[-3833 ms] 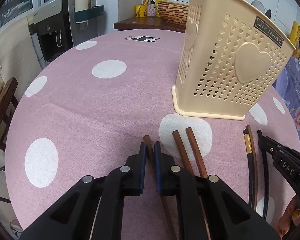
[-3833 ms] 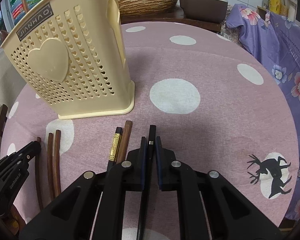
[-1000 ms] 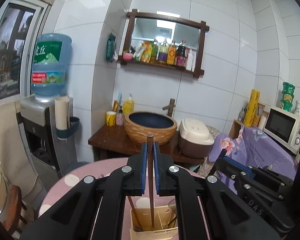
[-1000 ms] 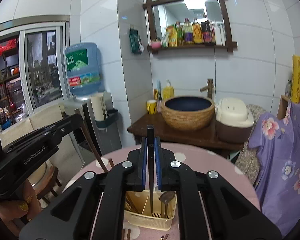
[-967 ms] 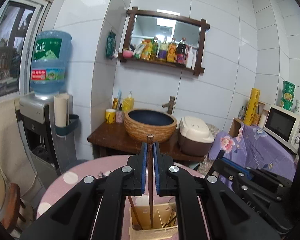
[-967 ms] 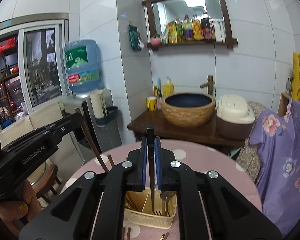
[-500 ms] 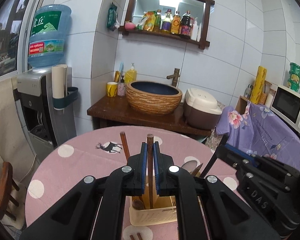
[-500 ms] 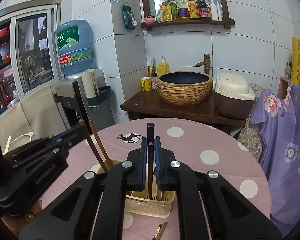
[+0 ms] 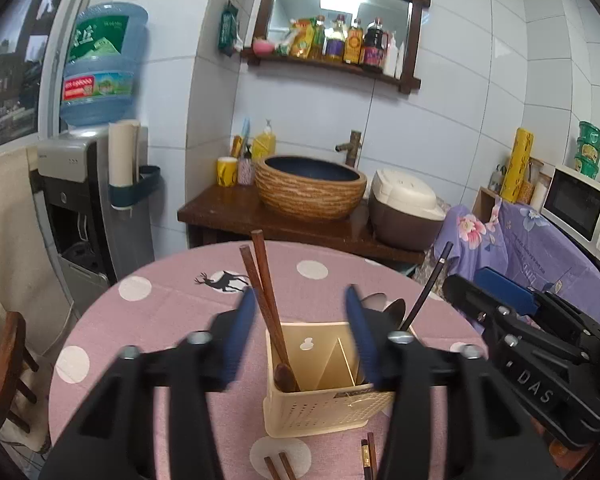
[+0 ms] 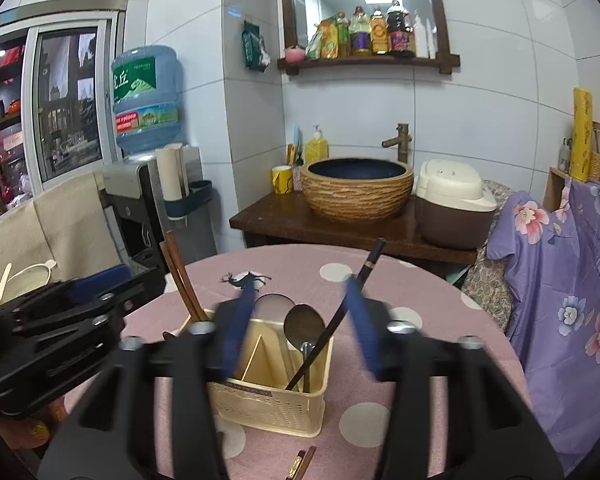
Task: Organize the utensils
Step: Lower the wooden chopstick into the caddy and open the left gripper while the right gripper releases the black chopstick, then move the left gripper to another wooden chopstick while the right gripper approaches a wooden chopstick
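While both grippers' jaws are opening w/ nothing pinched, brown chopsticks [image 9: 266, 292] lean up-left in holder [image 9: 324, 408] (left compartment), black chopstick [image 10: 342, 312] tilts up-right.

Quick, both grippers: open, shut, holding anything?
Left gripper: jaws opening, nothing held; brown chopsticks released.
Right gripper: jaws opening, nothing held; black chopstick released.

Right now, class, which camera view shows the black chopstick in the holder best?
The right wrist view: the black chopstick shows from its tip down into the cream holder, beside the spoon. In the left wrist view, a blurred gripper finger hides its lower part.
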The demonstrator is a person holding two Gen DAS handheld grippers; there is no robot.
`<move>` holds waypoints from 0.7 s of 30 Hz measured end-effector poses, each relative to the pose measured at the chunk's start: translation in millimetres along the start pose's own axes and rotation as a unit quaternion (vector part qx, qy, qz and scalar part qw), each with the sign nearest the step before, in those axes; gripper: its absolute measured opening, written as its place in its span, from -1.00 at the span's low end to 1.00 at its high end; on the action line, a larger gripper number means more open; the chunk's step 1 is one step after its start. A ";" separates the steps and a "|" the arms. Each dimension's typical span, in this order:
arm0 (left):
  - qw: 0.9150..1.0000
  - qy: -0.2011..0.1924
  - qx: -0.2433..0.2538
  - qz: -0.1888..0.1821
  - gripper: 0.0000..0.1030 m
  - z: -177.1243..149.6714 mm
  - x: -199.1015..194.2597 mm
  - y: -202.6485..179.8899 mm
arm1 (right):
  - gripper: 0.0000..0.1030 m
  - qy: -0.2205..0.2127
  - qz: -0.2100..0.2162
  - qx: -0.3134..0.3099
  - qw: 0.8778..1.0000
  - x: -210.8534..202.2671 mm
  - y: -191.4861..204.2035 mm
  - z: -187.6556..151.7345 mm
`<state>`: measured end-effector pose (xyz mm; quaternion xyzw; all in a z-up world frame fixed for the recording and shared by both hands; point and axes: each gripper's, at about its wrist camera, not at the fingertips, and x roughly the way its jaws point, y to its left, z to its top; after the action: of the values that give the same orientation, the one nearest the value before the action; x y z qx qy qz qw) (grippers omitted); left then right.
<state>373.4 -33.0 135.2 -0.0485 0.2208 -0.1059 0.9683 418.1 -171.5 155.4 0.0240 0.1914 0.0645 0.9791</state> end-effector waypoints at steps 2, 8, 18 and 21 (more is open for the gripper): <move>1.000 -0.015 0.010 0.007 0.17 -4.2 -12.8 -2.6 | 0.09 -0.011 -0.003 -0.001 1.000 -8.7 -1.9 -2.6; 1.000 -0.015 0.007 0.018 0.54 -32.7 -39.3 6.5 | 0.29 -0.006 -0.010 0.009 1.000 -35.2 -9.7 -26.2; 0.993 0.095 -0.053 0.035 0.55 -123.3 -31.2 44.3 | 0.34 0.111 -0.030 0.013 0.993 -31.8 -11.6 -124.9; 0.990 0.121 -0.060 0.042 0.45 -146.0 -26.7 48.4 | 0.34 0.141 -0.034 0.018 0.989 -28.7 -12.0 -151.5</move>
<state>294.9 13.2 8.5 -0.0839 0.3442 -0.0565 0.9334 335.9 -183.9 25.0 0.0264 0.3290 0.0308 0.9435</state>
